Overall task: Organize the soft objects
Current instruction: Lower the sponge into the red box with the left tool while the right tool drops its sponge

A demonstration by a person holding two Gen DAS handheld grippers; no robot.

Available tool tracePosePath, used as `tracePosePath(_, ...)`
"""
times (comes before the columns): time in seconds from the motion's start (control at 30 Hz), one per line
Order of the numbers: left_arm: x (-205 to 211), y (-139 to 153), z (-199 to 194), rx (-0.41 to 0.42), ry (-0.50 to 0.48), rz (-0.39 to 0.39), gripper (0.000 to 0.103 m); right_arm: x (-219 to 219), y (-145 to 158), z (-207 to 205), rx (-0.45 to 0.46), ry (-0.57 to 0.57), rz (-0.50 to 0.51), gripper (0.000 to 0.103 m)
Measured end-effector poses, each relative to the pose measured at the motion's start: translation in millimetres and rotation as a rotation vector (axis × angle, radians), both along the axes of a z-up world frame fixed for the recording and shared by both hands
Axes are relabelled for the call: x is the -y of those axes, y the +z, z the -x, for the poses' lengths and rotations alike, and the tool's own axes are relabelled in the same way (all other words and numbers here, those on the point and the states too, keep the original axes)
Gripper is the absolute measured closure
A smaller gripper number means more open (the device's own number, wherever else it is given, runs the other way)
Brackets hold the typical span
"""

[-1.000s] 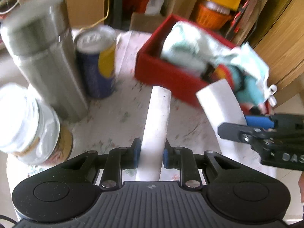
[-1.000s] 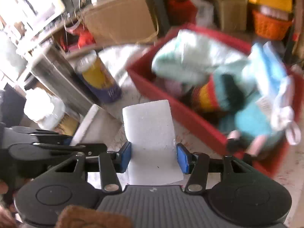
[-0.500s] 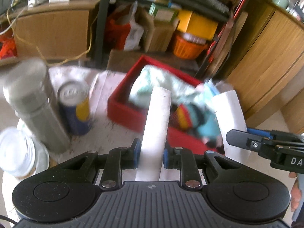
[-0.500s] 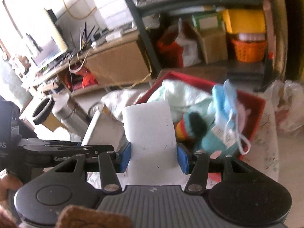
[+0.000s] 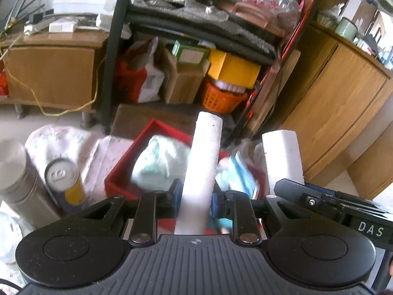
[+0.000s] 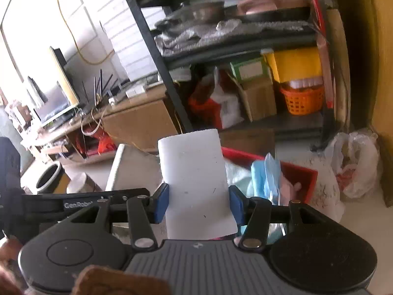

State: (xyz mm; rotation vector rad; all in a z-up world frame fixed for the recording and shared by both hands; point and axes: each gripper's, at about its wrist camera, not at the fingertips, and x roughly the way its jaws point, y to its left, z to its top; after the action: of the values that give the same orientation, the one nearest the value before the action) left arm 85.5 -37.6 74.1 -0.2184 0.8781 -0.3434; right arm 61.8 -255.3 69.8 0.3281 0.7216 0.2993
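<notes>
The left gripper [image 5: 195, 198] was clamped on a white foam block [image 5: 202, 169], held edge-on & pointing toward 12 o'clock. At its 3 o'clock, the right gripper [image 6: 198, 202] pinched a second white foam slab [image 6: 196, 186] by its side edges, broad face up. Both pieces hung raised above a red bin [image 5: 118, 183] on a floral-cloth table [image 5: 73, 142]. The bin held a pale green cloth [image 5: 157, 164] & a blue plush toy [image 6: 266, 179], blurred. At 9 o'clock of the bin stood a blue-yellow can [image 5: 65, 184], w/ a steel flask [image 5: 17, 179] just beside it. Cluttered black shelving [image 5: 110, 56] w/ an orange basket [image 5: 222, 97] stood at 12 o'clock.
</notes>
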Motion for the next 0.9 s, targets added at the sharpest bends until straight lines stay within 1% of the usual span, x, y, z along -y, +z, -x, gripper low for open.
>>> tracePosePath(0.1, 5, 7, -6, 0.031, 0.018, 0.005, 0.080, 6, 7, -3, 0.028, -0.027, -0.014, 0.080)
tracePosePath(0.2, 10, 8, -14, 0.040, 0.026, 0.019, 0.080, 10, 11, -7, 0.044, -0.050, -0.025, 0.079)
tracePosePath(0.27, 14, 7, -19, 0.043, 0.034, 0.021, 0.080, 11, 12, -11, 0.054, -0.062, -0.014, 0.079)
tracePosePath(0.37, 22, 3, -29, 0.054, 0.046, -0.005, 0.080, 10, 10, -21, 0.063, -0.083, 0.022, 0.078)
tracePosePath(0.53, 37, -14, -51, 0.047, 0.054, -0.047, 0.080, 9, -17, -46, -0.003, -0.097, 0.040, 0.078)
tracePosePath(0.6, 40, -27, -60, 0.023, 0.052, -0.061, 0.079, 8, -31, -57, -0.027, -0.111, 0.063, 0.078)
tracePosePath(0.73, 37, -52, -71, -0.052, 0.062, -0.082, 0.080, 3, -61, -76, -0.093, -0.108, 0.084, 0.078)
tracePosePath(0.8, 32, -55, -70, -0.063, 0.072, -0.085, 0.078, 0, -73, -83, -0.124, -0.097, 0.084, 0.074)
tracePosePath(0.9, 26, -52, -66, -0.059, 0.075, -0.086, 0.078, -5, -83, -86, -0.144, -0.099, 0.104, 0.071)
